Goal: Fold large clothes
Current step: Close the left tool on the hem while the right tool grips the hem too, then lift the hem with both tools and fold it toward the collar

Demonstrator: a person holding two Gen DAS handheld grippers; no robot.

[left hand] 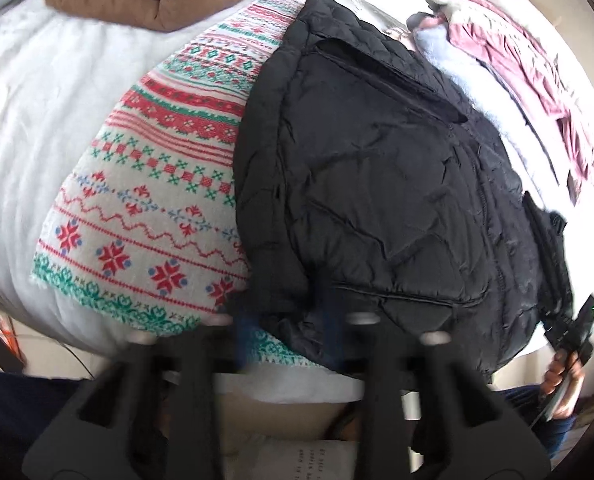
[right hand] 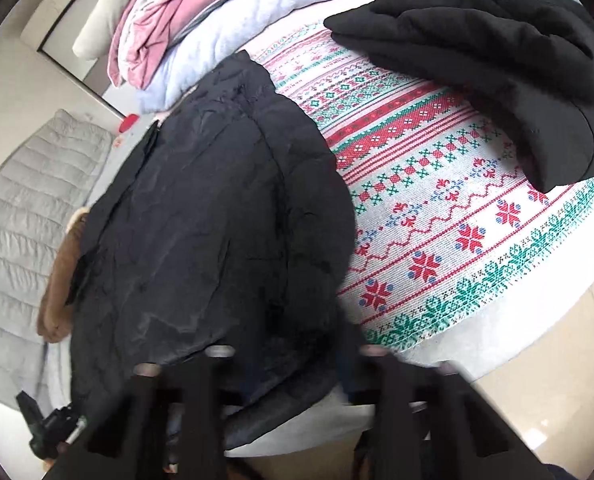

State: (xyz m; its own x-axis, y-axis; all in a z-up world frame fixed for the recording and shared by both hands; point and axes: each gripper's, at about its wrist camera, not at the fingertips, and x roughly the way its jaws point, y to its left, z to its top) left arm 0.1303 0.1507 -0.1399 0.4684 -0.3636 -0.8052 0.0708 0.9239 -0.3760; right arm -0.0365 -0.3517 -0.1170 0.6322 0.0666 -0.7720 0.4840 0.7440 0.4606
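Folding black quilted puffer jacket (left hand: 377,184) on patterned knit blanket (left hand: 157,208).
Both sets of fingers spread wide, empty; grip near hem corners evenly, then fold flat.

White bed (left hand: 37,120) w/ patterned blanket (left hand: 169,184), black jacket (left hand: 377,184) on top

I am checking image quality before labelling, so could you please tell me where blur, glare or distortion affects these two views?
Left wrist view: the left claw is smeared with blur, the top-right corner by the pink bedding is blown out, and the patterned blanket bows under fisheye curvature. Right wrist view: the right claw is equally blurred; the black jacket shows faint sheen and little detail.
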